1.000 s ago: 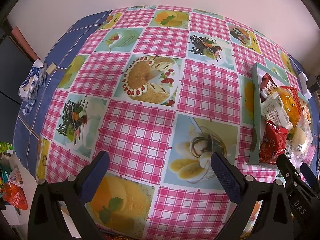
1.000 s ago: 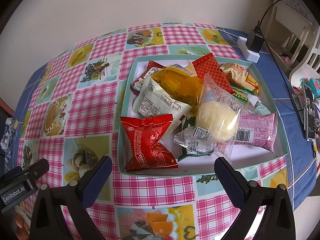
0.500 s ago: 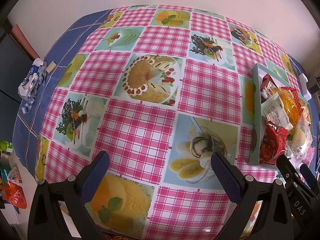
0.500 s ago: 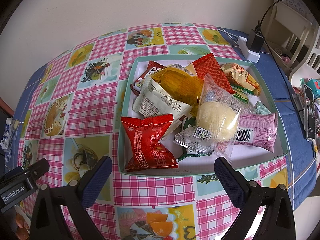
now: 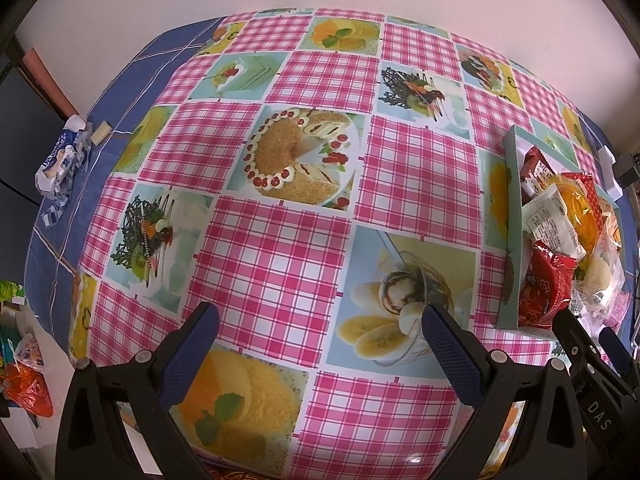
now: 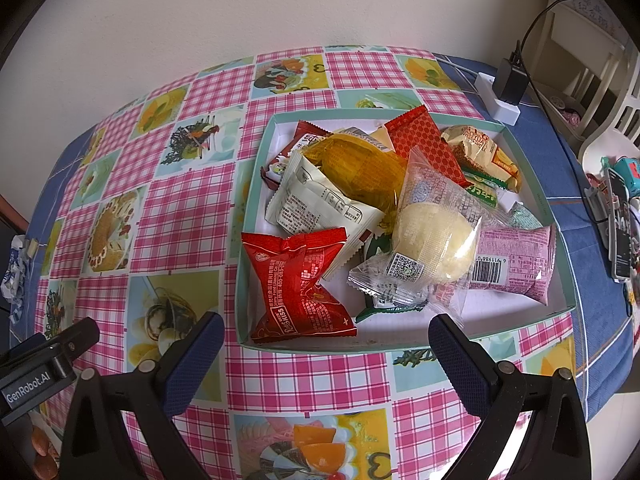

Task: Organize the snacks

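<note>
Left wrist view. The left tool (image 5: 320, 324) hangs with its 2 fingers wide apart and nothing between them, above a bare stretch of the checked tabletop (image 5: 272, 264). The snack box (image 5: 510, 240) sits at 3 o'clock, seen edge-on, with wrapped snacks heaped above its wall. A crumpled blue-and-white wrapper (image 5: 60, 160) lies alone at 9 o'clock on the blue cloth, well apart from the box.

Right wrist view. The right tool (image 6: 326, 334) is likewise spread apart and holds nothing; it hovers just short of the near wall of the snack box (image 6: 256, 216). Inside, the packets lie in a loose overlapping pile: a red packet (image 6: 298, 284) at 7 o'clock against the near wall, a white packet (image 6: 320, 204) behind it, an amber packet (image 6: 360, 168) toward 12 o'clock, a clear-wrapped bun (image 6: 432, 232) at centre, and a pink packet (image 6: 516, 264) at 3 o'clock. A power adapter (image 6: 508, 84) stands at 1 o'clock beyond the box.

Step in hand. All visible snacks lie within the box, yet unsorted. This fits either gathering completed or sorting out onto the tabletop about to start; the pictures do not settle which. Any grasp here would call for closing on 1 packet's edge without dragging its neighbours.
</note>
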`<control>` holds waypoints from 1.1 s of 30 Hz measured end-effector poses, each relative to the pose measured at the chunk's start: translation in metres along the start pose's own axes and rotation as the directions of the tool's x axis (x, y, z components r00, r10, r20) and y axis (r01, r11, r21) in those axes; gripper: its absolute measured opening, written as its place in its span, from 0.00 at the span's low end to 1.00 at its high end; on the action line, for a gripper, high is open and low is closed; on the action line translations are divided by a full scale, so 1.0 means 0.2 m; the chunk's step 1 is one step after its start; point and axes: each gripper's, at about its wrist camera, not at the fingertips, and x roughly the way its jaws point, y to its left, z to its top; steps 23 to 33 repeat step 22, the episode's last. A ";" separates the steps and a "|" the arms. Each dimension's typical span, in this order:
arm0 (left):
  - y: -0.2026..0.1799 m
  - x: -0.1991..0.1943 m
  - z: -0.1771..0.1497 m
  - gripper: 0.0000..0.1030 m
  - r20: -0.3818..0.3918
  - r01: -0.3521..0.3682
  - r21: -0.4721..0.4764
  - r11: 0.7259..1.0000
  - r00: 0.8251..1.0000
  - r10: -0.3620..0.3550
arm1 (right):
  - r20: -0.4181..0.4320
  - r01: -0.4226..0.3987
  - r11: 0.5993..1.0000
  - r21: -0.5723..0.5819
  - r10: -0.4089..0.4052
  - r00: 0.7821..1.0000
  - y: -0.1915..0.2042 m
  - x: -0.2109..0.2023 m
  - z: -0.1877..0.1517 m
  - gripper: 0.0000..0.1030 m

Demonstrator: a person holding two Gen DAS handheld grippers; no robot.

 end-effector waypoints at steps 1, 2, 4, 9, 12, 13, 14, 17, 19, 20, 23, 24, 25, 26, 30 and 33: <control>0.00 0.00 0.00 0.98 0.000 0.000 0.000 1.000 1.000 0.000 | 0.000 0.000 1.000 0.000 0.000 1.000 0.00 0.00 0.00 1.00; 0.00 0.00 0.00 0.98 0.000 0.000 0.000 1.000 1.000 0.000 | 0.000 0.000 1.000 0.000 0.000 1.000 0.00 0.00 0.00 1.00; 0.00 0.00 0.00 0.98 0.000 0.000 0.000 1.000 1.000 0.000 | -0.001 0.000 1.000 0.000 0.000 1.000 0.00 0.00 0.00 1.00; 0.00 0.00 0.00 0.98 0.001 -0.001 0.000 1.000 1.000 0.001 | -0.002 0.001 1.000 0.001 -0.001 1.000 0.00 0.00 0.01 1.00; 0.00 0.00 0.00 0.98 0.000 -0.003 -0.002 1.000 1.000 0.003 | -0.002 0.001 1.000 -0.001 -0.001 1.000 0.00 0.00 0.00 1.00; 0.00 0.00 0.00 0.98 0.000 -0.003 -0.002 1.000 1.000 0.003 | -0.002 0.000 1.000 -0.001 0.000 1.000 0.00 0.01 0.00 1.00; 0.00 0.00 0.00 0.98 0.002 -0.003 -0.002 1.000 1.000 0.003 | -0.003 0.000 1.000 -0.002 0.000 1.000 0.00 0.01 0.00 1.00; 0.00 -0.02 0.00 0.98 0.026 -0.002 0.003 1.000 1.000 0.002 | -0.004 0.000 1.000 -0.003 0.000 1.000 0.00 0.01 0.00 1.00; 0.00 -0.03 0.00 0.98 0.037 0.000 0.007 1.000 0.999 0.000 | -0.003 0.000 1.000 -0.003 0.000 1.000 0.00 0.01 0.00 1.00; 0.00 -0.03 0.01 0.98 0.038 0.000 0.007 1.000 0.999 0.000 | -0.003 0.000 1.000 -0.003 0.000 1.000 0.00 0.01 0.00 1.00; 0.00 -0.03 0.01 0.98 0.030 0.004 0.003 1.000 1.000 -0.004 | -0.003 0.000 1.000 -0.003 0.000 1.000 0.00 0.01 0.00 1.00; 0.00 -0.03 0.01 0.98 0.030 0.004 0.003 1.000 1.000 -0.004 | -0.003 0.000 1.000 -0.003 0.000 1.000 0.00 0.01 0.00 1.00; 0.00 -0.03 0.01 0.98 0.030 0.004 0.003 1.000 1.000 -0.004 | -0.003 0.000 1.000 -0.003 0.000 1.000 0.00 0.01 0.00 1.00; 0.00 -0.03 0.01 0.98 0.030 0.004 0.003 1.000 1.000 -0.004 | -0.003 0.000 1.000 -0.003 0.000 1.000 0.00 0.01 0.00 1.00; 0.00 -0.03 0.01 0.98 0.030 0.004 0.003 1.000 1.000 -0.004 | -0.003 0.000 1.000 -0.003 0.000 1.000 0.00 0.01 0.00 1.00; 0.00 -0.03 0.01 0.98 0.030 0.004 0.003 1.000 1.000 -0.004 | -0.003 0.000 1.000 -0.003 0.000 1.000 0.00 0.01 0.00 1.00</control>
